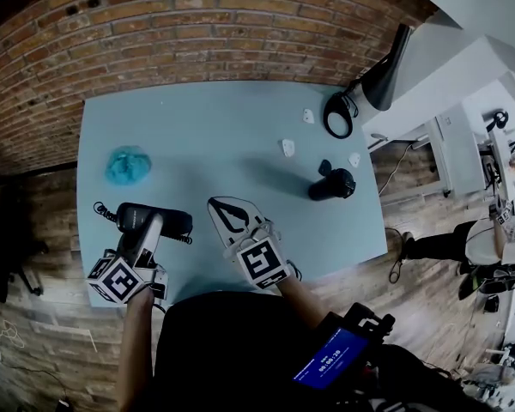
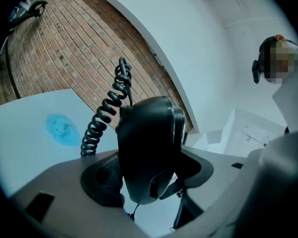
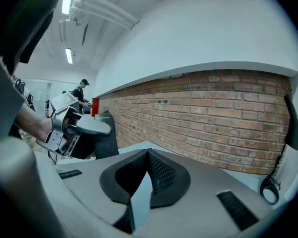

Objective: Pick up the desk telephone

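Observation:
The black desk telephone (image 1: 176,221) is at the near left of the pale blue table (image 1: 206,127), its coiled cord (image 1: 103,211) trailing left. My left gripper (image 1: 154,223) is shut on it, one finger lying over its top. In the left gripper view the telephone (image 2: 149,143) fills the gap between the pads (image 2: 102,180), and the cord (image 2: 107,113) curls up behind it. I cannot tell whether it still touches the table. My right gripper (image 1: 227,213) hovers just right of it, shut and empty. Its pads (image 3: 161,175) meet, and the telephone (image 3: 105,143) stands upright at the left in that view.
A crumpled blue cloth (image 1: 127,165) lies at the left of the table. A black cylinder (image 1: 333,184) and three small white pieces (image 1: 287,147) are toward the right. A black desk lamp (image 1: 360,97) stands at the far right corner. A brick wall (image 1: 197,24) runs behind.

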